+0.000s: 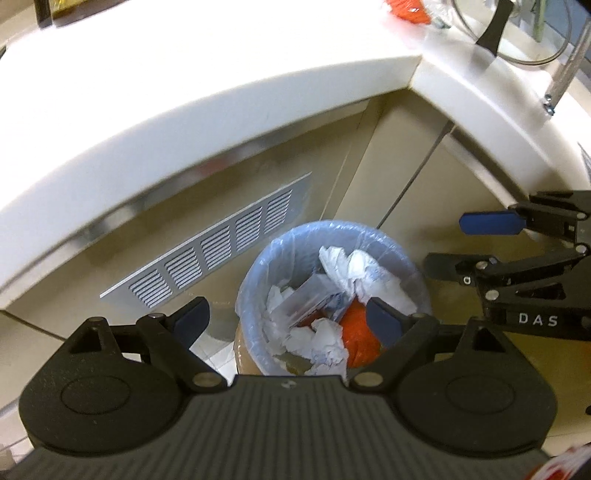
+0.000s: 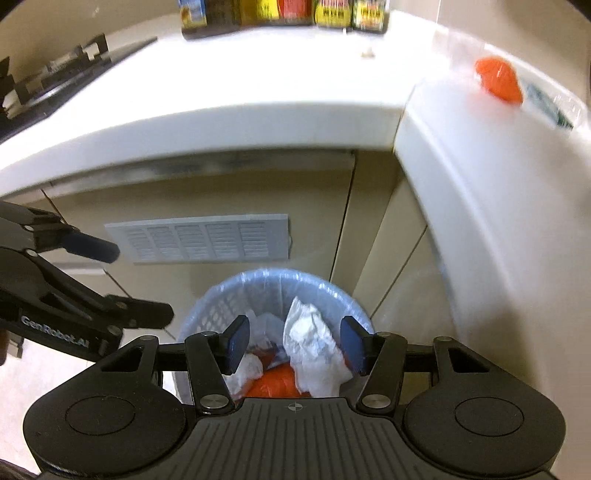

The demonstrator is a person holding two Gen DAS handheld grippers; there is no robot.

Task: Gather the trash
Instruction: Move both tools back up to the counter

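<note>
Right gripper [image 2: 293, 345] jaws parted, nothing between them, directly over the lined bin [image 2: 221, 295]: crumpled tissue [image 2: 314, 354] lies below them, inside. Left gripper [image 1: 288, 314] jaws wide, empty, above the same bin. Orange wrapper [image 2: 498, 79] lies on the surface [image 2: 258, 92] beyond, uncollected.

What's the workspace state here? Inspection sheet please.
Surface: white counter, L-shaped; floor below.
Job's things: lined bin on the floor at the cabinets, holding crumpled tissues and orange plastic; an orange wrapper lies on the counter with a clear wrapper beside it.
Clutter: bottles at the counter's back; stove at left.
Grippers: left gripper above the bin, jaws wide, empty; right gripper above the bin, jaws apart, nothing between them.
Cables: nothing seen.
Surroundings: beige cabinets, vent grille; glass lid in the left view's far corner.
</note>
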